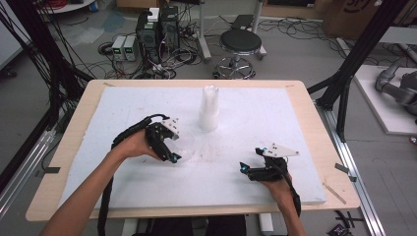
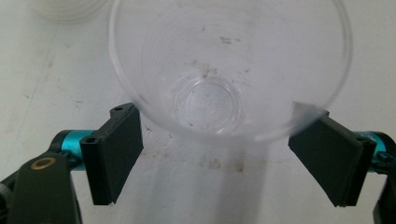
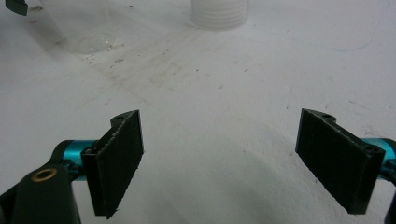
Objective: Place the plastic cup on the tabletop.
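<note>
Left gripper view looks down into a clear cup (image 2: 229,70) standing upright on the white board (image 2: 56,93), apart from the cup stack (image 1: 209,109); it looks already separated and set down. The left gripper (image 2: 219,158) has its jaws spread beside the rim, not pressing. The right gripper (image 3: 233,158) rests wide and empty, so further cups seem left.

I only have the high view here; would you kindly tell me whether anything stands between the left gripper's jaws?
Observer: Yes, a clear cup stands upright and empty between the left gripper's spread jaws; I cannot tell if the pads touch it.
Operator: Thank you. And the right gripper?
Observer: The right gripper has its jaws wide apart over the bare white board, with nothing between them.
Operator: What does the white stack look like up close?
Observer: The cup stack shows ridged rims at its foot.
</note>
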